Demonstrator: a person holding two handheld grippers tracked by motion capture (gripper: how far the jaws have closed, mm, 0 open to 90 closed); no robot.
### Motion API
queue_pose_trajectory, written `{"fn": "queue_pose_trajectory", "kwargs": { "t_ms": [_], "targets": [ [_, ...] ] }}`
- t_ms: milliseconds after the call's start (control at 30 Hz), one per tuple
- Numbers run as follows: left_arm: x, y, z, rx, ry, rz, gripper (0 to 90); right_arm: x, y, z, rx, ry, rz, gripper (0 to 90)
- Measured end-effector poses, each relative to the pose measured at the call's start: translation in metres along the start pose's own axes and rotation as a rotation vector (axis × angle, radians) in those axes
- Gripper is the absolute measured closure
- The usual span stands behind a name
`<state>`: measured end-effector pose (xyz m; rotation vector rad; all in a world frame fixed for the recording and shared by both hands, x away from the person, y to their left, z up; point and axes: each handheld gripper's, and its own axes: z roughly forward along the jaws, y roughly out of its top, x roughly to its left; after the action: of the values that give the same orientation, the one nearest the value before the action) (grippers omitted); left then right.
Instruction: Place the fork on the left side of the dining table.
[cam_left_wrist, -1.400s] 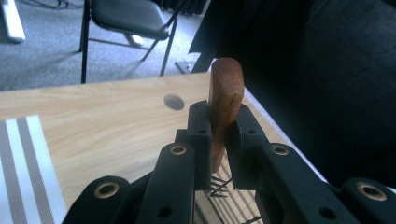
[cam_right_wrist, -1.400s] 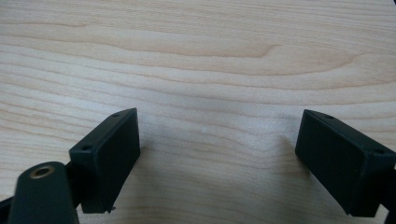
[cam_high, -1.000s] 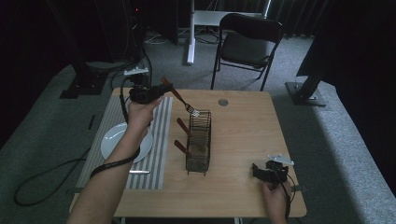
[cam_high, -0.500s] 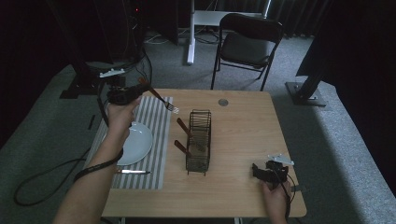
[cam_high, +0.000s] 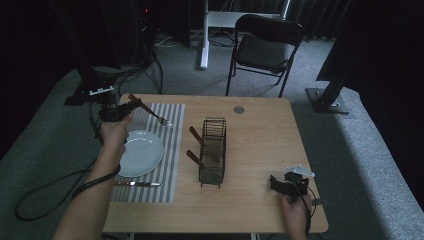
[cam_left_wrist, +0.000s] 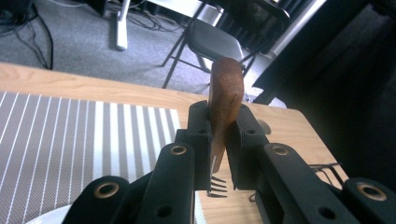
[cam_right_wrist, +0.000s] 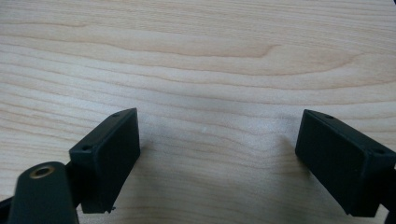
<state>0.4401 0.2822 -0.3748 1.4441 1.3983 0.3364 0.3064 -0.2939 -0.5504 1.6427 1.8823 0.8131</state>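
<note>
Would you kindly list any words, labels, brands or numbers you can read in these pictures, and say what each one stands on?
No readable text in any view.
Fork, held in the left gripper: wooden handle bare, no mark.
Plate, striped placemat and wire rack: no lettering.
Small white item on the floor: too small to read.
Round disc on the table: too small to tell.

- The left hand-held gripper (cam_high: 121, 110), black, is held up at the far left, its arm (cam_high: 95, 190) stretched forward, jaws squeezed tight.
- The right hand-held gripper (cam_high: 280, 183), black, sits low at the near right, jaws wide apart.
</note>
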Motion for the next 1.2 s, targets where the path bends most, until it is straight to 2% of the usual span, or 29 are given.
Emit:
{"fn": "queue_pose_trajectory", "kwargs": {
  "t_ms": [100,333,467,633,733,800,867,967,1200],
  "targets": [
    [0.009,-0.006,0.006,0.002,0.012,-0.025,80.7,0.0,0.0,0.0,0.0,0.0,0.0,13.5],
    [0.023,-0.015,0.019,0.004,0.036,-0.038,80.7,0.0,0.0,0.0,0.0,0.0,0.0,13.4],
    [0.033,-0.019,0.027,-0.009,0.048,-0.074,80.6,0.0,0.0,0.0,0.0,0.0,0.0,13.4],
    [0.043,-0.022,0.035,-0.003,0.071,-0.094,80.6,0.0,0.0,0.0,0.0,0.0,0.0,13.5],
    [0.047,-0.023,0.038,-0.003,0.074,-0.083,80.6,0.0,0.0,0.0,0.0,0.0,0.0,13.5],
    [0.05,-0.025,0.041,-0.002,0.062,-0.08,80.7,0.0,0.0,0.0,0.0,0.0,0.0,13.5],
    [0.053,-0.026,0.043,0.005,0.073,-0.074,80.7,0.0,0.0,0.0,-0.001,0.0,0.0,13.4],
    [0.059,-0.026,0.044,0.008,0.075,-0.086,80.7,0.0,0.0,0.0,0.0,0.0,0.0,13.5],
    [0.071,-0.028,0.049,0.009,0.051,-0.126,80.7,0.0,0.0,0.0,0.0,0.0,0.0,13.5]
  ]
}}
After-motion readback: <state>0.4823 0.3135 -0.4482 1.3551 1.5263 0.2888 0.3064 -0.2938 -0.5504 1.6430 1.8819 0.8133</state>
